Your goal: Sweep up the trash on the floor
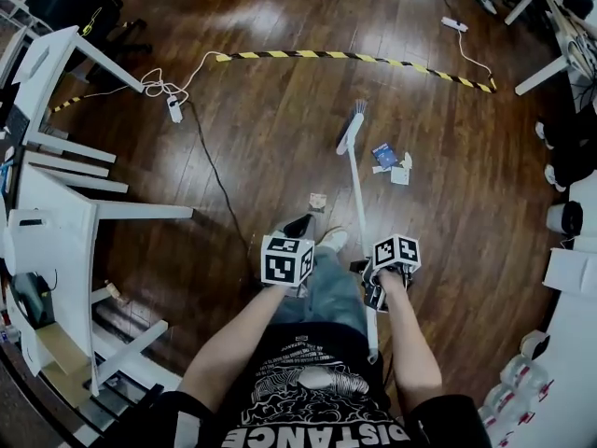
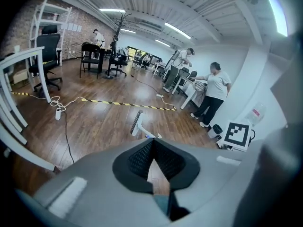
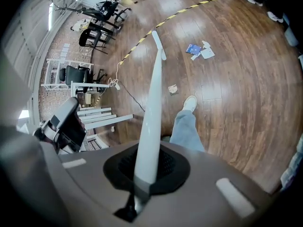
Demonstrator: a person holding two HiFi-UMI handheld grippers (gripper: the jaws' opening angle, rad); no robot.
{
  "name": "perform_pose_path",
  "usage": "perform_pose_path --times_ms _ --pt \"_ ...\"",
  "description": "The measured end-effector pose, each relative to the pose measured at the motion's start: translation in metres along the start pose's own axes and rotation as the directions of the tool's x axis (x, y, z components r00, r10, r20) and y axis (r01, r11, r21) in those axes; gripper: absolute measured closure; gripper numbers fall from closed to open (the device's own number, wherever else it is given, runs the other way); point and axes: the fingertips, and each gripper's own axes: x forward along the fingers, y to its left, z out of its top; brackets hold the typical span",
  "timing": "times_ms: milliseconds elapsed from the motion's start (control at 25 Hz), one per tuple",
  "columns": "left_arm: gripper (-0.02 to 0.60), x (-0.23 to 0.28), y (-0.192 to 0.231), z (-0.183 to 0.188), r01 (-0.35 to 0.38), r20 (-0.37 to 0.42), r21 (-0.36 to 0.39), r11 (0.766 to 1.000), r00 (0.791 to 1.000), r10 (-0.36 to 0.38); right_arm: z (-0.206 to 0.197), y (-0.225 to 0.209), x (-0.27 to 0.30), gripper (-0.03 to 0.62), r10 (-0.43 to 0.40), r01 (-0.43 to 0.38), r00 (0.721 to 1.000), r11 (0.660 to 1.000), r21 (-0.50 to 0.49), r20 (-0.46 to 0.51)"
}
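A white broom with a long handle point(image 1: 357, 189) lies out ahead over the wooden floor, its head point(image 1: 352, 129) farthest from me. My right gripper point(image 1: 371, 278) is shut on the handle point(image 3: 150, 117) near its lower end, and the broom head point(image 3: 158, 44) points toward the trash. Blue and white paper scraps point(image 1: 390, 161) lie just right of the broom head, and a small scrap point(image 1: 317, 201) lies nearer my white shoe point(image 1: 333, 241). My left gripper point(image 1: 298, 225) hangs beside my leg, shut with nothing in it; its view shows the broom head point(image 2: 136, 123) beyond its jaws point(image 2: 152, 143).
A yellow-black striped cable cover point(image 1: 354, 57) crosses the floor beyond the trash. A power strip with cables point(image 1: 173, 105) lies left of it. White tables point(image 1: 56, 213) stand at the left, a table leg point(image 1: 550, 73) and tape rolls point(image 1: 522, 371) at the right. A person point(image 2: 215, 91) stands nearby.
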Motion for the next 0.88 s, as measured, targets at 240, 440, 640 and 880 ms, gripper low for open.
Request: perform_pose_path --times_ms 240,440,640,880 --pt "0.577 -0.052 0.012 -0.06 -0.02 0.006 -0.068 0.997 1.0 0.021 -0.07 0.007 0.023 0.594 -0.012 0.01 0.998 1.0 -0.027 -0.057" --pt "0.577 -0.079 0.014 -0.101 -0.039 -0.002 -0.124 0.992 0.999 0.039 -0.117 0.004 0.04 0.594 -0.029 0.022 0.991 0.998 -0.054 -0.134" --pt "0.577 -0.088 0.013 -0.128 -0.058 -0.009 -0.166 0.984 0.998 0.058 -0.145 -0.005 0.059 0.594 -0.043 0.026 0.975 0.997 -0.079 -0.22" --pt "0.577 -0.084 0.008 -0.145 -0.099 -0.022 -0.185 0.978 0.995 0.096 -0.155 -0.025 0.079 0.594 -0.044 0.023 0.947 0.997 -0.068 -0.319"
